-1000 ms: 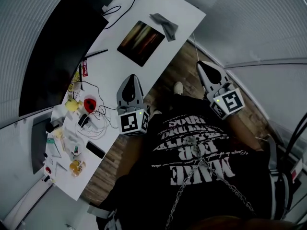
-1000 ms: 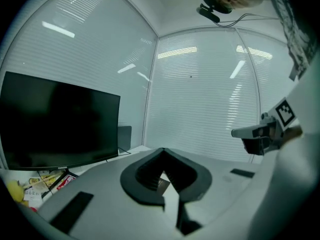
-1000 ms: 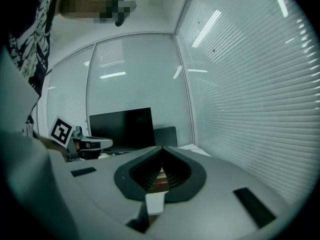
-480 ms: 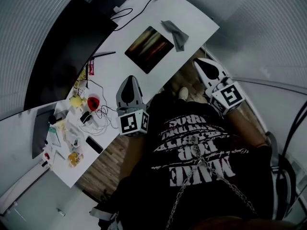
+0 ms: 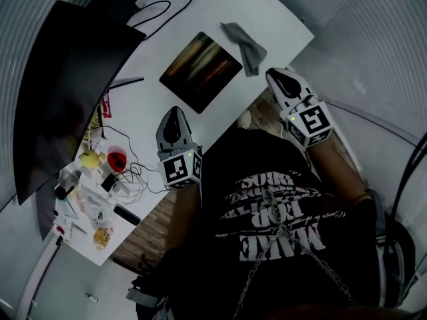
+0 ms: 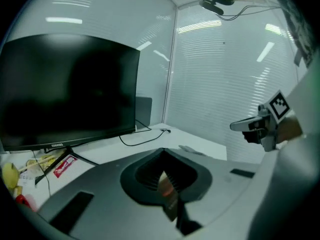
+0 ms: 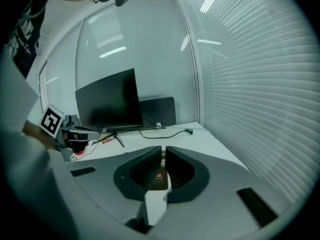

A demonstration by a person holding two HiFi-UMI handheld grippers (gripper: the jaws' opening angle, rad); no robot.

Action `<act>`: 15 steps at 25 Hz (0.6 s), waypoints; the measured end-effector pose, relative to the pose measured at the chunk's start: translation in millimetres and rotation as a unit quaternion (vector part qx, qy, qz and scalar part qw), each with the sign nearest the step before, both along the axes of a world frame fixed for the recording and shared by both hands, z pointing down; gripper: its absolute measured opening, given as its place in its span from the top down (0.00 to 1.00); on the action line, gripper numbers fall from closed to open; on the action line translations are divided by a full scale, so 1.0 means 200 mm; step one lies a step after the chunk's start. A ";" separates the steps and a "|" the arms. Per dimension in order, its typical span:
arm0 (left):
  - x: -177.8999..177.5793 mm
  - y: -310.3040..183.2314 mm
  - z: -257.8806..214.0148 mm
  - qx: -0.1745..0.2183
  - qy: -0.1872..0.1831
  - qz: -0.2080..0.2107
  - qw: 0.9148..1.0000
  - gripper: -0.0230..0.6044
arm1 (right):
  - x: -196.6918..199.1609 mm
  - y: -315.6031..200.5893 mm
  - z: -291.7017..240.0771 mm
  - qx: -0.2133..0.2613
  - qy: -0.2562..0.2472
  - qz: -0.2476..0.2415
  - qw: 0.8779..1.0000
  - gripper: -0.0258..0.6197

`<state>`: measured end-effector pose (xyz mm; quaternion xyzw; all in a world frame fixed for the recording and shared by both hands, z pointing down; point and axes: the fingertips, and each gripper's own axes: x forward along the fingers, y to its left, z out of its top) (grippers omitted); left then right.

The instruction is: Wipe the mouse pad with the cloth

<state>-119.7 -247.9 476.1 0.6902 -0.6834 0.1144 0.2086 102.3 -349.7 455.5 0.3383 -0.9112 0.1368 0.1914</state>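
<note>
The pad [image 5: 200, 71] lies flat on the white desk [image 5: 267, 9], dark with reddish streaks. The grey cloth [image 5: 245, 45] lies crumpled just beside the pad's right corner, near the desk's edge, and neither of my tools touches it. My left gripper [image 5: 175, 114] hangs just short of the pad's near corner, its jaws pressed together with nothing in them. My right gripper [image 5: 273, 77] is off the desk's edge to the right of the pad, close to the cloth but apart from it, with its jaws closed and empty. The monitor [image 5: 60, 92] stands well left of the pad.
</note>
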 end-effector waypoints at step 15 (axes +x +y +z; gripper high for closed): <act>-0.08 -0.39 0.54 -0.073 0.055 0.007 0.996 0.96 | -0.05 -0.51 0.86 -0.074 0.203 -0.016 0.976 0.77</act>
